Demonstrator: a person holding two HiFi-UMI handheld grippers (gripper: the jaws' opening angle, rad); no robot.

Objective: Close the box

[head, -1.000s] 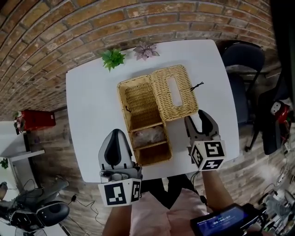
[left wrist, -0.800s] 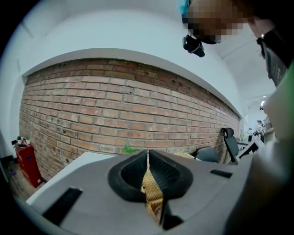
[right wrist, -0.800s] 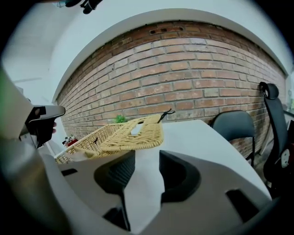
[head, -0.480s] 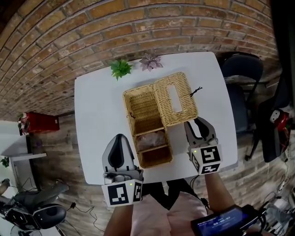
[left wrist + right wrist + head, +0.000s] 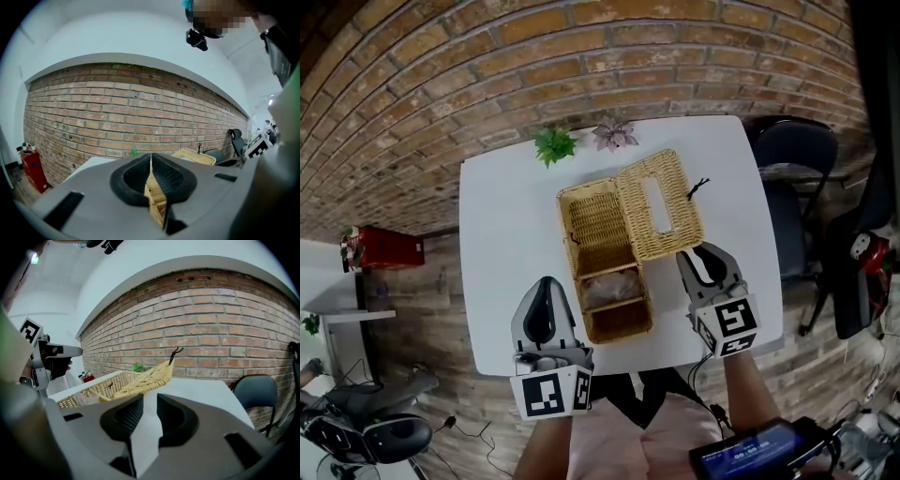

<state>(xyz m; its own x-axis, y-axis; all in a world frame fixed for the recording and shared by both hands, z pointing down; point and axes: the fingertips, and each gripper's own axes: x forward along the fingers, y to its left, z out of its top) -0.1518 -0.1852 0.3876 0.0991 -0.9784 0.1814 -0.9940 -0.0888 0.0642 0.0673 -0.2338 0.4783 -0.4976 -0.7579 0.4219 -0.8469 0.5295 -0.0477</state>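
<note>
A long wicker box [image 5: 605, 272] lies open on the white table [image 5: 506, 216], its lid [image 5: 661, 204] folded out to the right with a dark loop [image 5: 699, 183] at its far edge. One compartment holds a pale bundle [image 5: 607, 283]. My left gripper [image 5: 546, 284] hovers at the box's near left corner, shut and empty. My right gripper [image 5: 701, 251] sits just before the lid's near right corner; its jaws are closing with nothing between them. In the right gripper view [image 5: 149, 401] the lid [image 5: 147, 376] slopes up over the box [image 5: 93, 387]. The left gripper view [image 5: 151, 159] shows the lid [image 5: 194, 155] beyond the closed jaws.
A green plant [image 5: 555, 143] and a purple plant [image 5: 616, 134] stand at the table's far edge by the brick wall. A dark chair [image 5: 792, 155] stands to the right of the table. A red extinguisher [image 5: 380, 248] is on the floor at left.
My right gripper's jaws have drawn closer together. Both grippers stay near the table's front edge, and the head view has shifted a little.
</note>
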